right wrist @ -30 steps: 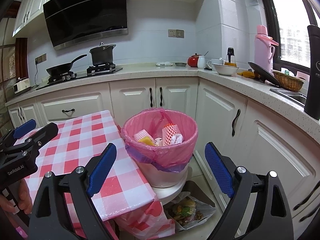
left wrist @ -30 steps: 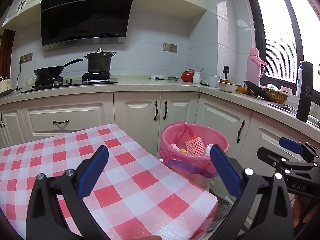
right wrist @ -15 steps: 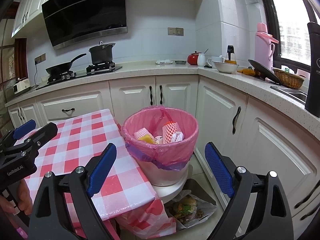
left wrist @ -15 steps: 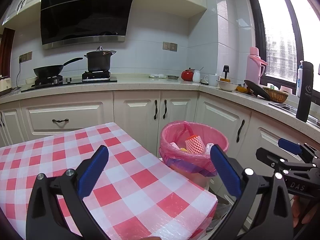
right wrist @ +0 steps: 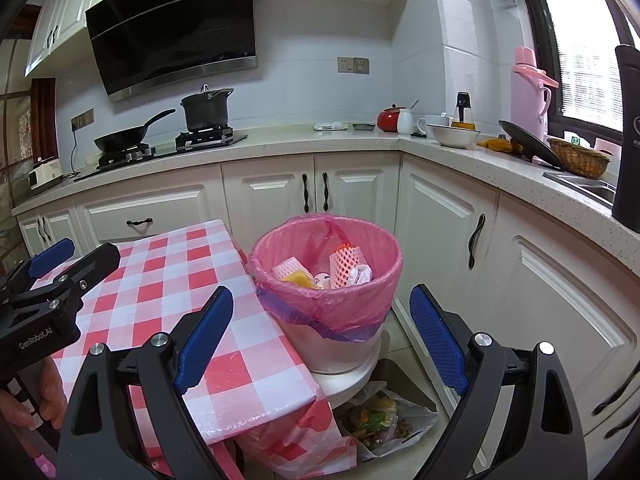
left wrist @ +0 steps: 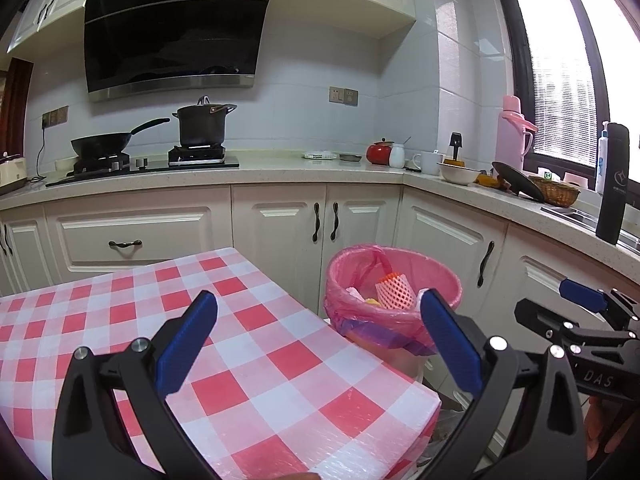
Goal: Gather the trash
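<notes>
A bin with a pink bag [right wrist: 328, 304] stands beside the checkered table's right edge, holding foam fruit nets [right wrist: 345, 266], a yellow scrap and crumpled paper. It also shows in the left wrist view [left wrist: 394, 314]. My right gripper [right wrist: 320, 334] is open and empty, just in front of the bin. My left gripper [left wrist: 318, 338] is open and empty above the table's right corner. Each gripper shows at the edge of the other's view.
The red-and-white checkered table [left wrist: 256, 364] fills the lower left. A clear bag of food waste [right wrist: 380, 420] lies on the floor under the bin's stand. White cabinets [right wrist: 448, 240] and a countertop with a stove, pots, bowls and a pink thermos [right wrist: 530, 88] surround the area.
Both grippers stay open and empty. The views shift only slightly, with the right wrist view tilting a little.
</notes>
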Motion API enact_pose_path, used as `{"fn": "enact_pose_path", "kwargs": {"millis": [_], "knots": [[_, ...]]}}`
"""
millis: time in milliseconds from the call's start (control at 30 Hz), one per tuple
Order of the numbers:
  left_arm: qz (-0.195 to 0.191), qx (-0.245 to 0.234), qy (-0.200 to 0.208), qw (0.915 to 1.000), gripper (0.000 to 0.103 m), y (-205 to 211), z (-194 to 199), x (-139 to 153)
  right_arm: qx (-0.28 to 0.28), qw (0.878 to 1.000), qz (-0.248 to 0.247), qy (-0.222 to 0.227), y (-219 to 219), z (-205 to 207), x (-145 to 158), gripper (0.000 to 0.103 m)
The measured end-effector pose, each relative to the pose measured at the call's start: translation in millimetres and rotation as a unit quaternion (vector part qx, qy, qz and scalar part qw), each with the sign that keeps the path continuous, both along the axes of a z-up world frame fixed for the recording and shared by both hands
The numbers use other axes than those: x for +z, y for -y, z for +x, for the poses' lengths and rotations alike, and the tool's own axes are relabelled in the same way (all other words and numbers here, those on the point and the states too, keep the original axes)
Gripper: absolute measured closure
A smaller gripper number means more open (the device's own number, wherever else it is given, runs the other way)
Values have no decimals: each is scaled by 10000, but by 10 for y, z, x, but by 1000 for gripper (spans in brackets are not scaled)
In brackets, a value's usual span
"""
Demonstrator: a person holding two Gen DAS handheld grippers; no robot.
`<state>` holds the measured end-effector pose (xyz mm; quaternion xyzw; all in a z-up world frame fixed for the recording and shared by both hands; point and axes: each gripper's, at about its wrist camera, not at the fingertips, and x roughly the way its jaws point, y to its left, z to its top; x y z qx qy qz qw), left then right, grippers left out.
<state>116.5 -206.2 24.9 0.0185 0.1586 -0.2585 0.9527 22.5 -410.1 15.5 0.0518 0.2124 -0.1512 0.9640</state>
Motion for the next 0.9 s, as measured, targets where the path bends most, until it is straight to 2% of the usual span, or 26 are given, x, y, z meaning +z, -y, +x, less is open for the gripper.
{"fn": "enact_pose_path", "kwargs": {"millis": [900], "knots": [[-50, -11, -53, 10000, 5, -50, -4, -7, 89, 9999, 73, -59, -28, 15, -39, 18]]}}
